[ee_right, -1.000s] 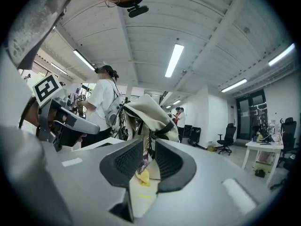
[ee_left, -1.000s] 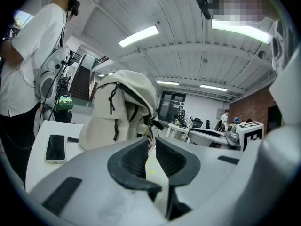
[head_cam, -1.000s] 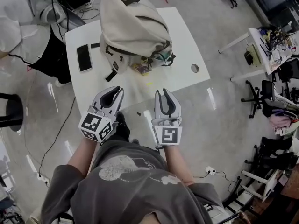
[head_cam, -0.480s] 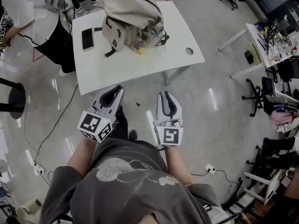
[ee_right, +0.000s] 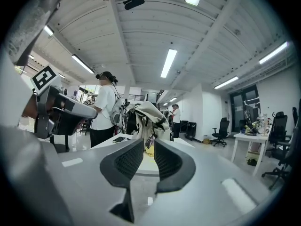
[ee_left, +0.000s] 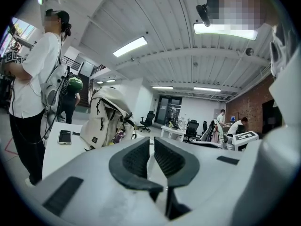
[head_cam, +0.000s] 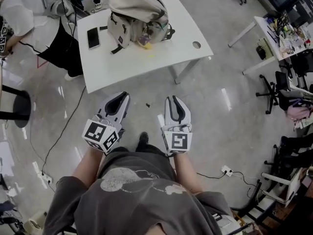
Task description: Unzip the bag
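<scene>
Bag (head_cam: 138, 13) is receding at the tabletop's (head_cam: 127, 65) far edge as left gripper (head_cam: 118, 100) and right gripper (head_cam: 174, 103) are withdrawing, jaws slightly parted, empty, left narrowing; unzipping seemingly over.

The beige fabric backpack (head_cam: 137, 11) sits on the far part of the white rectangular table (head_cam: 146, 58). The black slab phone (head_cam: 93, 37) lies on the table left of it, near a standing person (head_cam: 22, 11).
</scene>
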A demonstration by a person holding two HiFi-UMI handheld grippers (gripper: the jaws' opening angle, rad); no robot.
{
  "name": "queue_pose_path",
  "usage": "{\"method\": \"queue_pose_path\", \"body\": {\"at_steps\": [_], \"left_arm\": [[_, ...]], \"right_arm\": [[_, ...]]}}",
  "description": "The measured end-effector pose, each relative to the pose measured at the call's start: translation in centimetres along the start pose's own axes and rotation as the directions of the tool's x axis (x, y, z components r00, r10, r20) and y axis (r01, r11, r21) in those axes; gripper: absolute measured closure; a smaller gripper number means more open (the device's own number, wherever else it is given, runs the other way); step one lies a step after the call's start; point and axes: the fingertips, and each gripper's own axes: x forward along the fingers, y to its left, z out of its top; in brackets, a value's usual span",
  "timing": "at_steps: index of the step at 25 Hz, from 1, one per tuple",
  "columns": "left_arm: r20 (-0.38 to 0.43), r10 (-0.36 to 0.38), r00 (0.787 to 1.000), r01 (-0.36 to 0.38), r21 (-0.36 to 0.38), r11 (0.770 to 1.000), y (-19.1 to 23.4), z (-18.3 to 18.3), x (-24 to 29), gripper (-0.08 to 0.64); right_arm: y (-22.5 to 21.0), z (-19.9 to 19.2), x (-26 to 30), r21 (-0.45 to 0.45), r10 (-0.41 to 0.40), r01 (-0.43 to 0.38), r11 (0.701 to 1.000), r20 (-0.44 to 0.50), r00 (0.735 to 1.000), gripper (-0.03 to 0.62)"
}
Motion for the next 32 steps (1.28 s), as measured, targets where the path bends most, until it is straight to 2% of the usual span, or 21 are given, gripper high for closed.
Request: {"method": "queue_pose_path", "body": {"at_steps": [4, 9, 15, 22, 32], "left_arm": [[0.007, -0.011, 1.000, 0.011, 0.001, 1.000, 0.0, 0.0, -2.1, 0.525], [0.008, -0.002, 1.000, 0.003, -0.032, 0.999, 1.0, -0.9, -5.7, 0.528], [-0.006, 0.007, 1.000, -0.007, -0.053, 0.999, 1.9, -2.3, -9.8, 0.529], [-0.014, -0.015, 1.000, 0.014, -0.071, 0.997, 1.1, -3.5, -13.6, 0.531], [-0.010, -0.027, 1.000, 0.027, -0.049, 0.998, 0.2, -3.6, -16.9, 0.532]], "right_arm": [[2.2, 0.4, -1.3, -0.012, -0.009, 0.009, 1.000, -0.011, 1.000, 0.525], [6.1, 0.7, -2.3, -0.034, 0.000, 0.000, 0.999, -0.026, 1.000, 0.528], [9.8, 0.7, -3.6, -0.058, -0.010, 0.006, 0.998, -0.073, 0.997, 0.563], [12.5, 0.8, -6.7, -0.078, -0.034, 0.026, 0.997, -0.098, 0.995, 0.592], [14.9, 1.3, -9.5, -0.107, -0.033, 0.021, 0.994, -0.107, 0.994, 0.592]]}}
